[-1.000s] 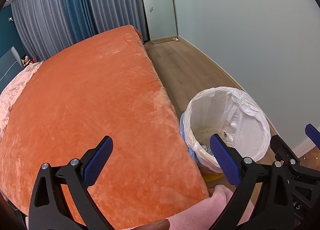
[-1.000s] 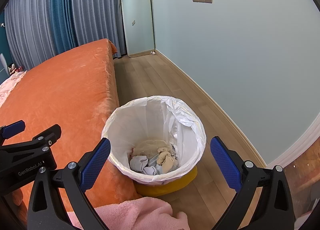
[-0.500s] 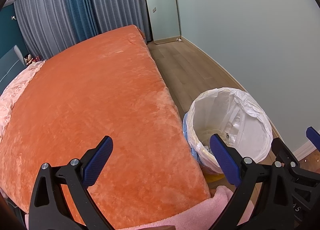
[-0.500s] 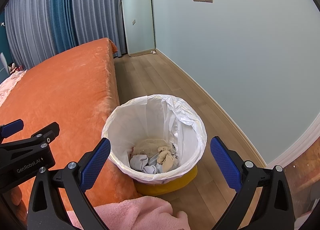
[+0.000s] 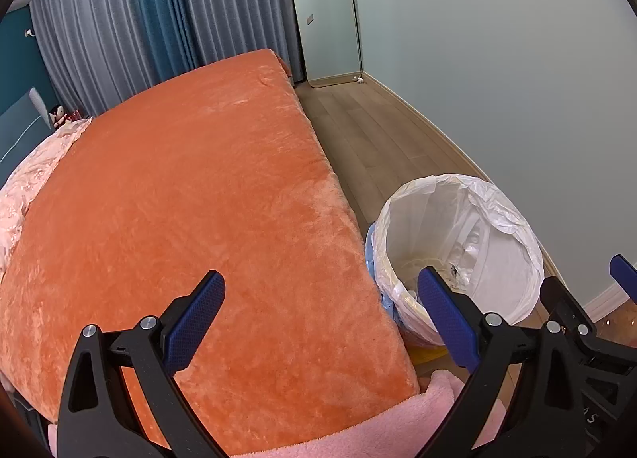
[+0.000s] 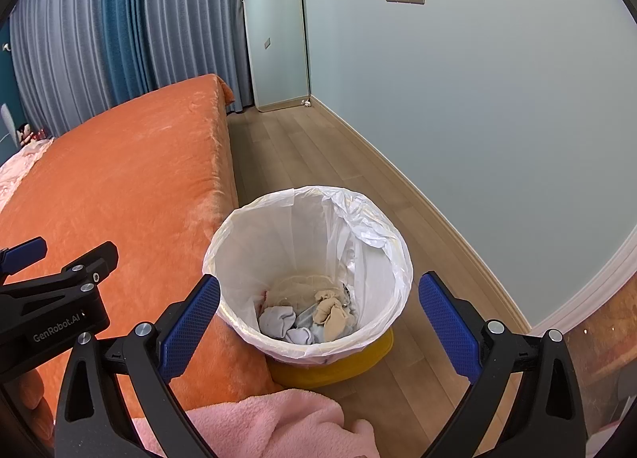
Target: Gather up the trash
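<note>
From the left wrist, the left gripper (image 5: 320, 312) hangs spread wide and empty above the orange bed (image 5: 191, 219), with the white-lined trash bin (image 5: 513, 227) on the floor beside it.

From the right wrist, the right gripper (image 6: 318, 318) is spread apart above the bin, empty; crumpled trash (image 6: 310, 318) lies inside.

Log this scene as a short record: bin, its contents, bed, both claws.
bin: yellow base, white liner, on the wood floor beside the bed
contents: crumpled grey and beige pieces at the bottom
bed: orange blanket, no trash visible on it
left claw: open, empty, over the bed edge
right claw: open, empty, above the bin
foreground: pink fleece
</note>
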A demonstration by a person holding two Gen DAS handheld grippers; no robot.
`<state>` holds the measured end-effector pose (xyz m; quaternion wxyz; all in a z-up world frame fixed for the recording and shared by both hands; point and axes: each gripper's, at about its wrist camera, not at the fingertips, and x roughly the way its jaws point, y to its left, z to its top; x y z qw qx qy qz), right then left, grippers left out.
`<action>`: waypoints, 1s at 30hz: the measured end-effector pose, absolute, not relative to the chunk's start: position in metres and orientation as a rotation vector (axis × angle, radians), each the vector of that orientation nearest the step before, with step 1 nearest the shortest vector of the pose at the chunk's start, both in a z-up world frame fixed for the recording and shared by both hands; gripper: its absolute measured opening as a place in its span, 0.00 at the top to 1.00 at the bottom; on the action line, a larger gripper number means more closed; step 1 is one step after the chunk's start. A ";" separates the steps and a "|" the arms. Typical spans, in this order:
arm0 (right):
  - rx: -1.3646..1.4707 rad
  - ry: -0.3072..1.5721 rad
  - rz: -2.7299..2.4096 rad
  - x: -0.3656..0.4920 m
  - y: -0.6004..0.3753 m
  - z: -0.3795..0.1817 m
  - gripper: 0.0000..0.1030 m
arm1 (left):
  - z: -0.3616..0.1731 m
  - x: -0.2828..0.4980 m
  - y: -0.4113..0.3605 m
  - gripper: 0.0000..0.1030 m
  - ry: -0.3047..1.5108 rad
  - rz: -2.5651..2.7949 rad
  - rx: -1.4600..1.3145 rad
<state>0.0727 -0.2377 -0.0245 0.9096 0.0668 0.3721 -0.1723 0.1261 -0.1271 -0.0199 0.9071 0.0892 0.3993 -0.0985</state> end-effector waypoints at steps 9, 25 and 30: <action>0.136 0.770 -0.358 0.072 -0.238 -0.026 0.07 | -0.020 0.125 -0.128 0.10 0.821 -0.207 0.190; 0.138 0.773 -0.360 0.072 -0.244 -0.026 0.07 | -0.021 0.124 -0.130 0.10 0.825 -0.219 0.206; 0.140 0.773 -0.361 0.072 -0.244 -0.026 0.07 | -0.021 0.125 -0.131 0.10 0.836 -0.228 0.205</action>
